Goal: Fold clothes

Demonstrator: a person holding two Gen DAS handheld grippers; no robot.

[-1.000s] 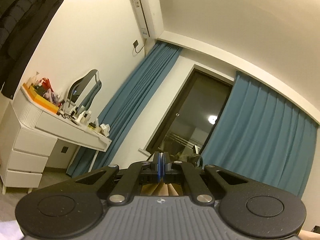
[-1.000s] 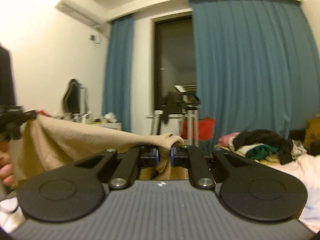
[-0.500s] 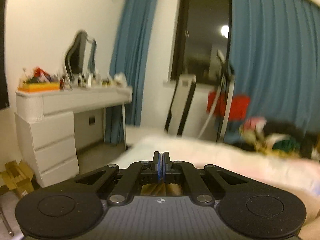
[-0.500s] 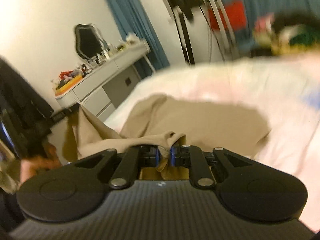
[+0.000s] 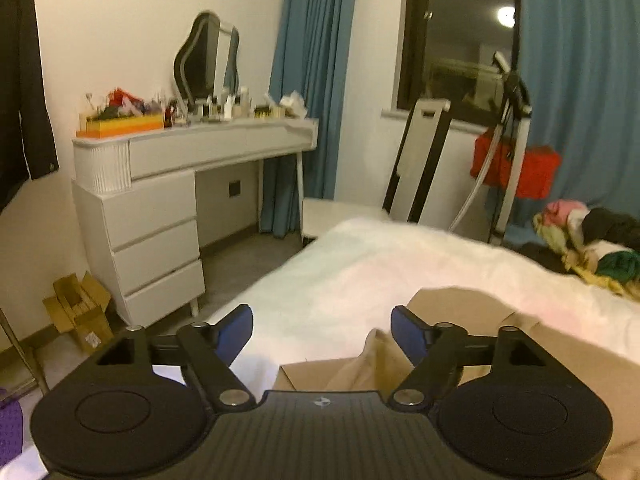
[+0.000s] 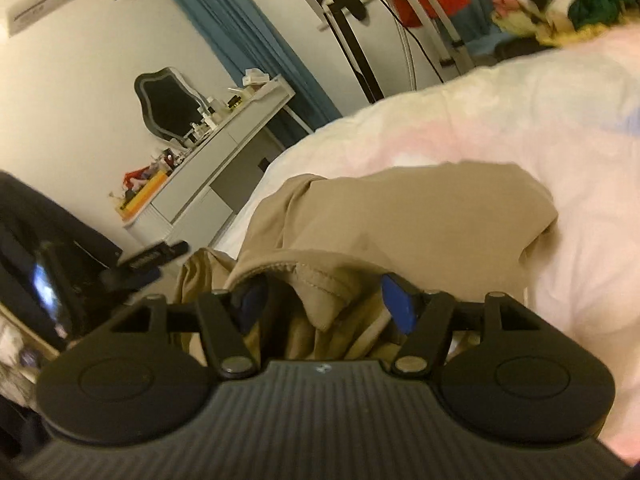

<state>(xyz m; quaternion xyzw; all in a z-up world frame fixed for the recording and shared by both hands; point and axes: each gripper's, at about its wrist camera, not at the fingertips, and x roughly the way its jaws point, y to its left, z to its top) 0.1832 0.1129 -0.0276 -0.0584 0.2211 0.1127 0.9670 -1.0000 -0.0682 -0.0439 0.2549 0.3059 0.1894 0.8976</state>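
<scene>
We see the tan garment [image 6: 400, 216] lying on the bed [image 6: 540, 112], bunched up at its near end. Our right gripper [image 6: 324, 304] is spreading its fingers, a fold of the tan cloth loose between the blue pads without being pressed. Our left gripper [image 5: 322, 334] is parting its fingers too, over the garment's edge [image 5: 472, 312] and the bedsheet [image 5: 360, 264], nothing clamped. A heap of mixed clothes [image 5: 592, 248] sits at the bed's far side

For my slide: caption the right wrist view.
Right gripper opening over the tan garment, laid on the white bed.
</scene>
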